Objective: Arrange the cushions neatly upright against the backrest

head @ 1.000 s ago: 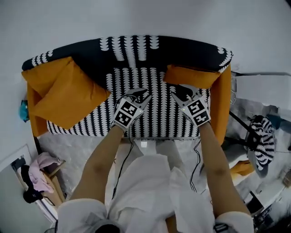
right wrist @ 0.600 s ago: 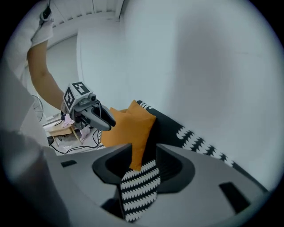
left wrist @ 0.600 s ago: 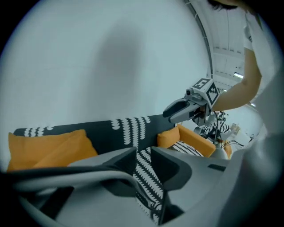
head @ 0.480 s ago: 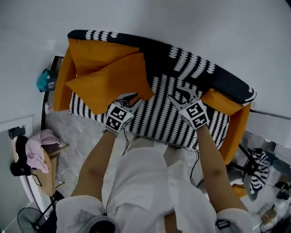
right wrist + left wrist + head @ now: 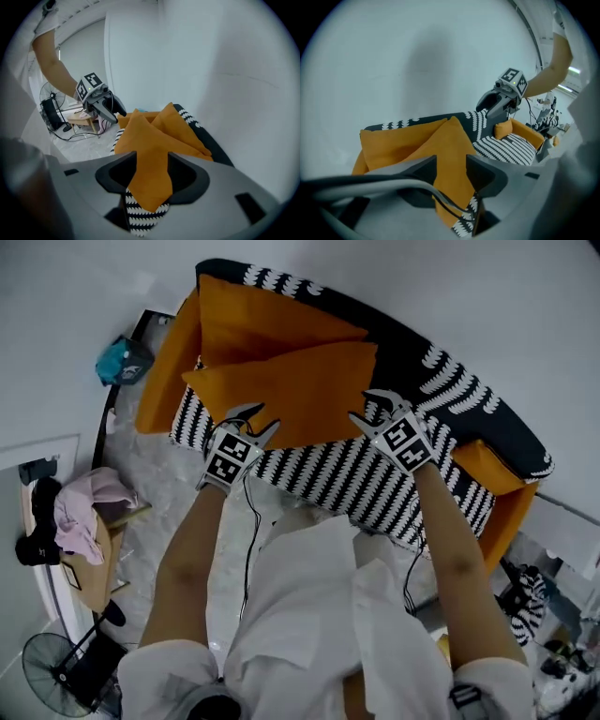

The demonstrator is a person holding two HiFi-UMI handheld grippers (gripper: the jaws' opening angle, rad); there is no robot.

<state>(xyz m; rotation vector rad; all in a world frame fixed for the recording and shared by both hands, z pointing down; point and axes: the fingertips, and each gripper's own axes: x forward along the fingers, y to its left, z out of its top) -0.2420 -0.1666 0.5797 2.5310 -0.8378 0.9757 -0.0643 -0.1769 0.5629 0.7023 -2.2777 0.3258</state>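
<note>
Two large orange cushions sit at the left end of the black-and-white sofa (image 5: 375,484). One cushion (image 5: 272,324) leans on the backrest. The other cushion (image 5: 291,395) lies tilted in front of it. My left gripper (image 5: 247,416) is at that front cushion's near edge, jaws opening; the cushion (image 5: 445,140) shows in the gap of my left gripper (image 5: 451,164), not pressed. My right gripper (image 5: 379,407) is at its right corner, jaws opening; the corner (image 5: 147,154) lies between the jaws of my right gripper (image 5: 152,164), pads clear. A smaller orange cushion (image 5: 473,457) sits at the sofa's right end.
The sofa stands against a white wall with orange armrests (image 5: 164,371). On the floor to the left are a small table with pink cloth (image 5: 84,517), a fan (image 5: 47,667) and a teal object (image 5: 122,360). Cables trail from both grippers. Clutter stands at the lower right (image 5: 530,582).
Both grippers have moved from the sofa's middle over to the front orange cushion on the left. Both pairs of jaws stand wider than before. The head view has swung left.
</note>
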